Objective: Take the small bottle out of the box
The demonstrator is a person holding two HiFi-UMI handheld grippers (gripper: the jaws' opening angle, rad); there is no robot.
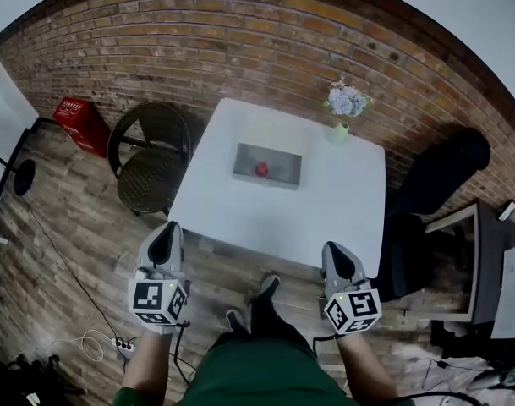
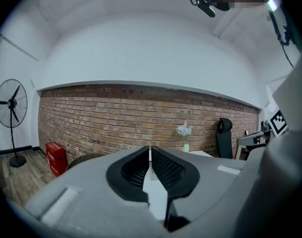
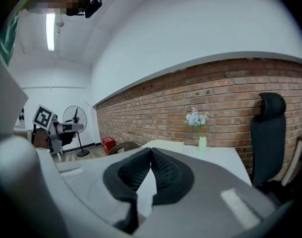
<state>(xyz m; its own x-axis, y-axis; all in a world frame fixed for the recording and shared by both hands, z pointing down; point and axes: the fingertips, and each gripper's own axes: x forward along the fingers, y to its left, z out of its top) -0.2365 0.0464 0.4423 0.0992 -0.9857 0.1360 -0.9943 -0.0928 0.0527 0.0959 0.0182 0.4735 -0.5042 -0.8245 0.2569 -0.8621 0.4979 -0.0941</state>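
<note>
While both pairs of tongs hang low over the floor, short of the desk's (image 1: 282, 218) near edge, nothing is in hand. The left tongs (image 1: 167, 231) are clenched tip to tip with nothing between them, and the right tongs (image 1: 336, 250) are pressed together and empty too. That looks like a carrying posture before the reach. Well ahead, roughly between the two, the box (image 1: 282, 166) sits open-topped on the desk with the small red bottle (image 1: 261, 169) inside. Beyond the right tongs a vase of flowers (image 1: 343, 108) stands clear at the far corner. Whichever pair goes in will need to open first.

Bare table (image 1: 325, 210) around box (image 1: 284, 159); vase (image 1: 340, 131) at far corner.
</note>
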